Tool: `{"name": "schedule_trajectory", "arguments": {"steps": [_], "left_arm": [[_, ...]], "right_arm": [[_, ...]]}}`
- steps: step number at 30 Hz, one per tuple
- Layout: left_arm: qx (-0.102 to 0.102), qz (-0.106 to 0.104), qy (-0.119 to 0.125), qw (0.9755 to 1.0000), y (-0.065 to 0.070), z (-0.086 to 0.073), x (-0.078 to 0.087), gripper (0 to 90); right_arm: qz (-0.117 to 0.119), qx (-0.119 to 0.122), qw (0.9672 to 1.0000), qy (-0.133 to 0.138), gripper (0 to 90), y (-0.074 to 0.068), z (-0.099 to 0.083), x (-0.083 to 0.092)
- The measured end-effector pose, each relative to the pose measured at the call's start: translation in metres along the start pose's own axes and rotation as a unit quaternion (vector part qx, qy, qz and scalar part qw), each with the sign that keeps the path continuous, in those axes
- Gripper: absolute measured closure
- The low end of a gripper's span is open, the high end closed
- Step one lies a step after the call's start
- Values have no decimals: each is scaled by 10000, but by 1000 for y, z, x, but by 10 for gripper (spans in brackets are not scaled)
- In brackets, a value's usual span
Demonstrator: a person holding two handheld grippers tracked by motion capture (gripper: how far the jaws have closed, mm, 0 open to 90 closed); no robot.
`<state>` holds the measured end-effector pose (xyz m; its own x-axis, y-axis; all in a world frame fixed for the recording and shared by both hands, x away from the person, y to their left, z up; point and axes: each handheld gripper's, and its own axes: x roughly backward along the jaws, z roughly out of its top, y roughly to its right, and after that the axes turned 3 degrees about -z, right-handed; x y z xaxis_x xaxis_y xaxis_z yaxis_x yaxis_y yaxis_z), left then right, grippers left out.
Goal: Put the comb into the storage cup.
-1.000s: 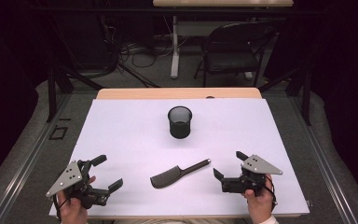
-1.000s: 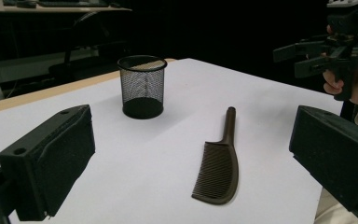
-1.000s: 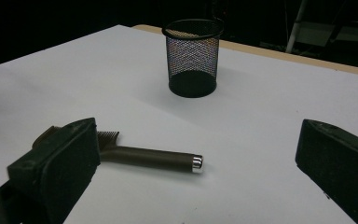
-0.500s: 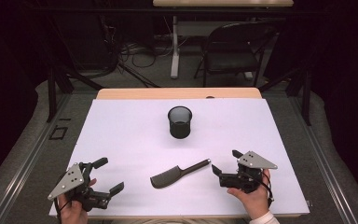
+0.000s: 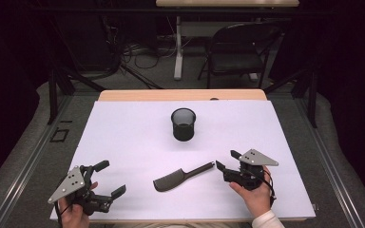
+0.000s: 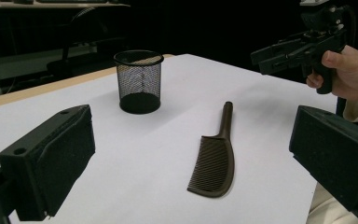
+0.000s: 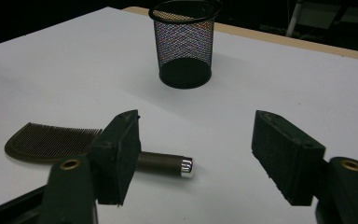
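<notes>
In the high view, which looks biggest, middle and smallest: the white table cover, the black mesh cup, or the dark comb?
1. White table cover: by far the biggest.
2. Dark comb with a long handle: longer than the cup looks.
3. Black mesh cup: smallest, though it stands farther from the camera, so this is unsure.

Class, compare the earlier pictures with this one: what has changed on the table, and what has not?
The right tool edged left toward the comb handle, its jaws just closing, nothing gripped yet. The left tool, comb and mesh cup stayed put.
</notes>
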<state>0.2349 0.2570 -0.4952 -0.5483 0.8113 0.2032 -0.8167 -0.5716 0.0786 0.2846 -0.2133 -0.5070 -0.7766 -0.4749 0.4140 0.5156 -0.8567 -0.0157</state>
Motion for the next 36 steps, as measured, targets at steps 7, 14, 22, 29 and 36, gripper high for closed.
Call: {"name": "schedule_trajectory", "arguments": {"steps": [7, 14, 22, 29, 36], "left_arm": [[2, 23, -12, 10000, 0, 0, 0, 3], [26, 40, -9, 10000, 0, -1, 0, 3], [57, 66, -17, 10000, -1, -1, 0, 4], [63, 58, -23, 10000, -2, -2, 0, 3], [65, 26, -35, 10000, -3, -2, 0, 3]], "right_arm": [[-83, 63, 9997, -218, 476, 1, 1, -7], [-101, 59, 9996, -242, 524, 1, 3, -13], [-79, 242, 9988, -420, 535, -7, 7, -30], [4, 228, 9987, -464, 572, -12, 11, -44], [185, 192, 9982, -533, 623, -18, 10, -59]]}}
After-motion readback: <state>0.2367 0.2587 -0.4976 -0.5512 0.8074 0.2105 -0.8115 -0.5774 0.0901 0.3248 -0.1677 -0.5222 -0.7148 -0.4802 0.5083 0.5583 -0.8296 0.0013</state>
